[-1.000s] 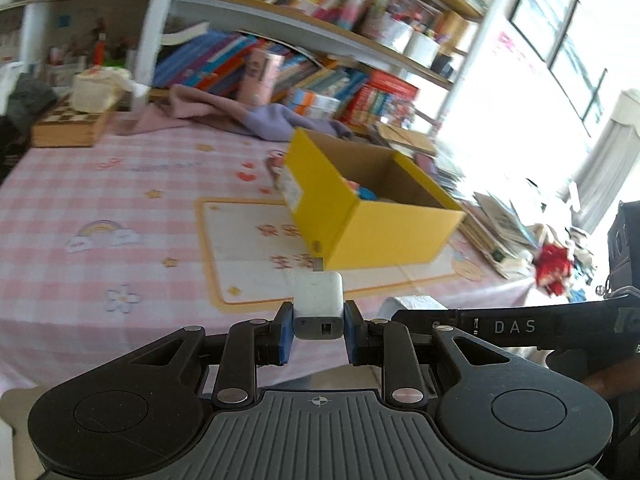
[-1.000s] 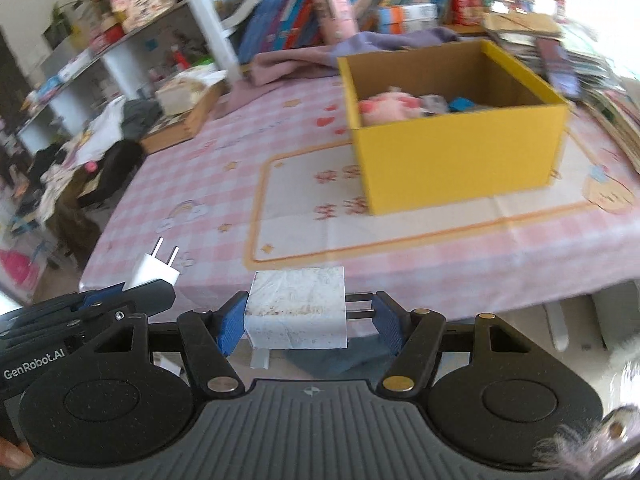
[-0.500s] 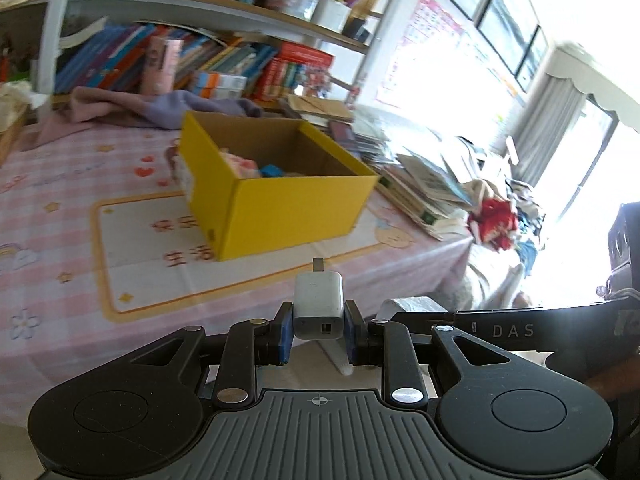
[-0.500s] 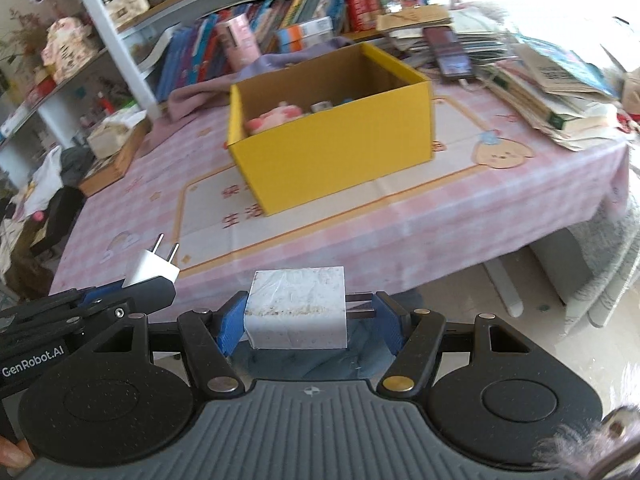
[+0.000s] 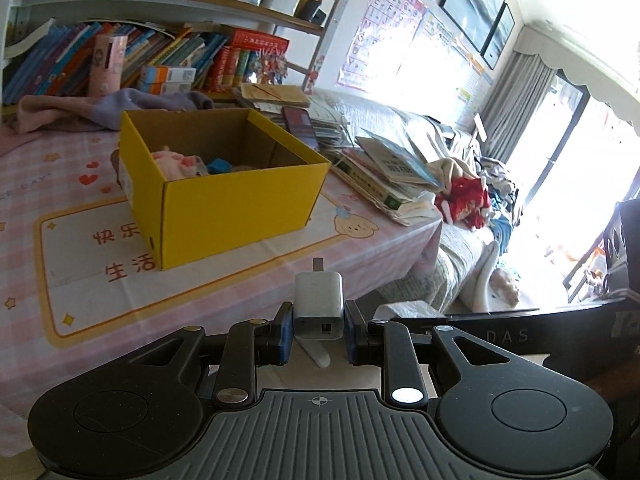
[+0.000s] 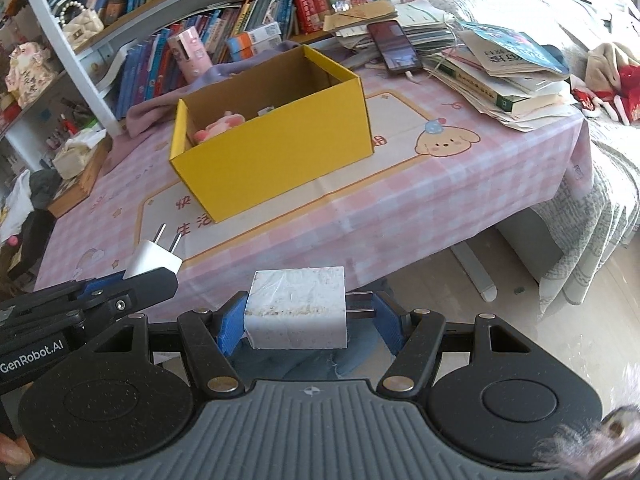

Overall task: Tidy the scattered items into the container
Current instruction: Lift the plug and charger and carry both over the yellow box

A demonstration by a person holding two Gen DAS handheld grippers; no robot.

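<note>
Left wrist view: the left gripper (image 5: 319, 326) jaws clamp a small white plug adapter (image 5: 319, 306), prongs pointing far, off the counter's (image 5: 240, 280) near edge; the open yellow cardboard box (image 5: 224, 200) sits beyond.

Right wrist view: the right gripper (image 6: 308, 318) jaws pinch a scuffed white charger cube (image 6: 296, 306), prongs pointing right, off the counter edge.

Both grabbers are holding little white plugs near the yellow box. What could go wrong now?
1. The right hand-held gripper pinches its scuffed white charger block partly by the metal prongs, so it might twist and slip out.
2. Both plugs hang off the edge of the pink checked tablecloth; a drop would probably hit the floor.
3. The left hand-held gripper holds the small white plug adapter beside the right one, so they could bump reaching the yellow cardboard box.
</note>
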